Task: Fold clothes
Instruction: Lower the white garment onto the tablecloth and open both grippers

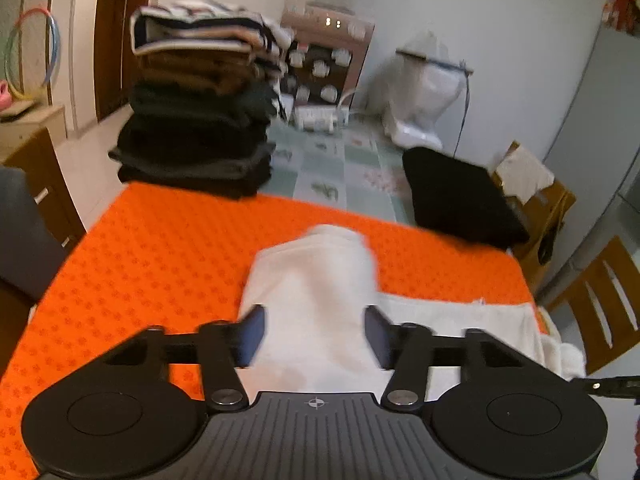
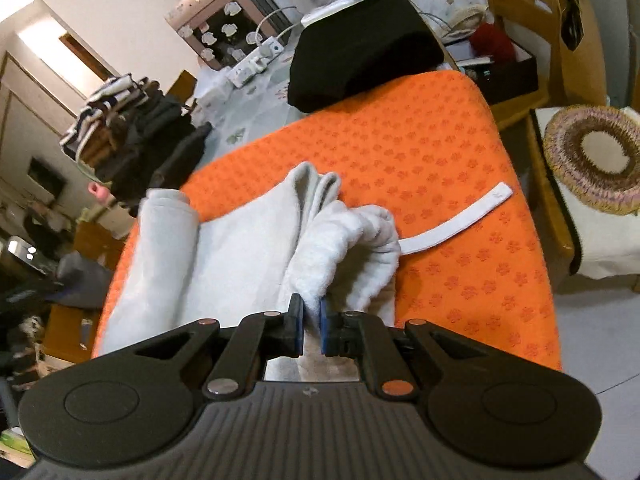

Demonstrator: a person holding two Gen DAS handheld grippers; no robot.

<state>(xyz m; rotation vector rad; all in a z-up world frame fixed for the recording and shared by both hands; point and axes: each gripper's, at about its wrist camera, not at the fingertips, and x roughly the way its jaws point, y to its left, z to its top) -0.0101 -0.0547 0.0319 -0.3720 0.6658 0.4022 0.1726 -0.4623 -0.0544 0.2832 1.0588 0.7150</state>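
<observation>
White garment (image 2: 248, 248) lies partly folded on the orange mat (image 2: 440, 160), near its front edge. The right gripper (image 2: 310, 326) has its jaws drawn close together, pinching a bunched fold of the white cloth between the blue pads (image 2: 325, 326). From that pinch the fabric rises in a rumpled hump, and a flat white strap (image 2: 456, 216) trails off to the right across the mat. To the left the cloth lies smoother, ending in a rolled edge.

In the left wrist view the left gripper (image 1: 314, 334) has its jaws spread wide, one on either side of the white garment (image 1: 316, 280), and I cannot tell whether the pads touch it; the cloth there is blurred. The orange mat (image 1: 160, 248) spreads beyond it.

Farther back, at the mat's far left edge, stands a tall stack of folded clothes (image 1: 200, 100), dark pieces below, brown and striped ones on top. A black folded item (image 1: 460, 196) sits at the far right corner. Behind them stands a pink appliance (image 1: 326, 60).
</observation>
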